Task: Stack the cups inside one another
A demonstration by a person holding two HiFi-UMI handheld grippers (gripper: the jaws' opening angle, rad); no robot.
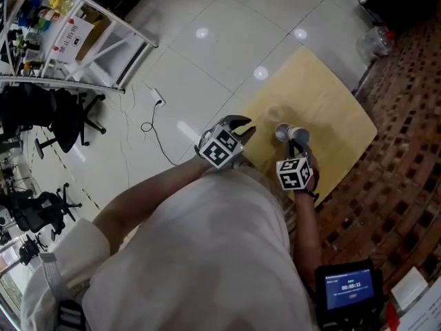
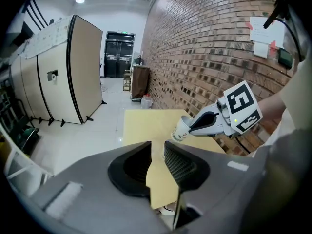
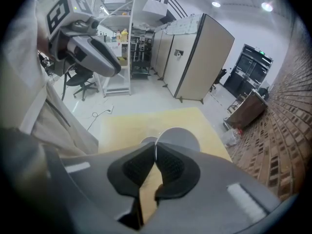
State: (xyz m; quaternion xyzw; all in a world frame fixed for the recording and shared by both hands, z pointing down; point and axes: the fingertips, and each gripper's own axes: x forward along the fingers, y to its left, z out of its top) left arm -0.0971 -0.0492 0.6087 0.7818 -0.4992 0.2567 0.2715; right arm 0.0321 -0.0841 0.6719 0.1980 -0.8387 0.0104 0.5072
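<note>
In the head view a pale wooden table (image 1: 324, 109) lies ahead. My right gripper (image 1: 296, 139) is shut on the rim of a white paper cup (image 1: 298, 132), held tilted above the table. The right gripper view shows that cup (image 3: 178, 138) with its wall pinched between the pads, its mouth facing the camera. A second cup (image 1: 281, 131) is just left of it, seen as a small rim (image 3: 146, 141). My left gripper (image 1: 247, 126) hovers left of both cups, its jaws apart with only table between them (image 2: 157, 147). It sees the held cup (image 2: 181, 129) in the right gripper (image 2: 195, 127).
A brick wall (image 2: 204, 57) runs along the table's right side. A white shelving rack (image 1: 76, 40), office chairs (image 1: 62, 119) and a floor cable (image 1: 153, 126) lie to the left. Beige partition panels (image 2: 73, 72) stand beyond. A device with a screen (image 1: 348, 285) is at lower right.
</note>
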